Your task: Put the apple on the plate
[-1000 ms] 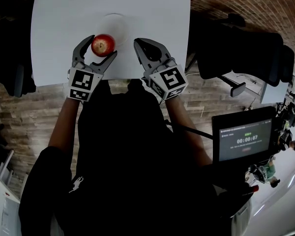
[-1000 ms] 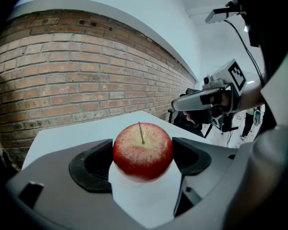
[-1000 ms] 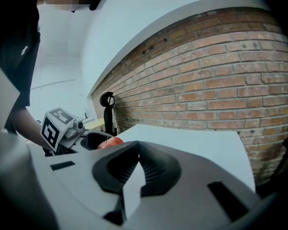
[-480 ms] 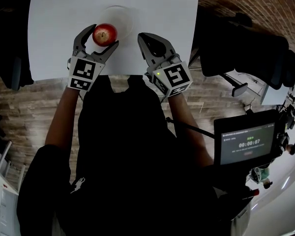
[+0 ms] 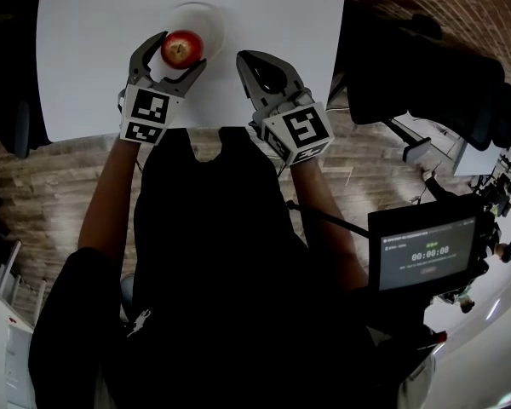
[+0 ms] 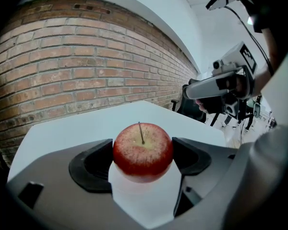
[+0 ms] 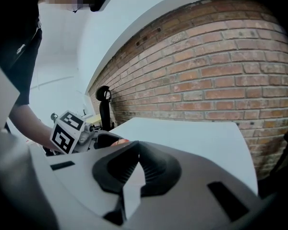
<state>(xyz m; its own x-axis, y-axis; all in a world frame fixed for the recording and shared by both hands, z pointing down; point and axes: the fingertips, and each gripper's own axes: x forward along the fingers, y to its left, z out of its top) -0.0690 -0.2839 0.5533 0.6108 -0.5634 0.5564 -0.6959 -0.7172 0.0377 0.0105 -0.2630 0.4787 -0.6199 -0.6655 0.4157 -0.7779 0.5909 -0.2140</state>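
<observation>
At the white table's [image 5: 264, 7] near edge, my left gripper [image 5: 174, 53] pinches the red apple [image 5: 181, 48], stem up, at the 7 o'clock rim of the round plate [image 5: 209, 17]. At the apple's 3 o'clock, my right gripper [image 5: 249, 62] hovers with jaws pressed together, holding nothing.

Right gripper [image 7: 137, 150], jaws together and empty, above the white table [image 7: 197, 138].
</observation>
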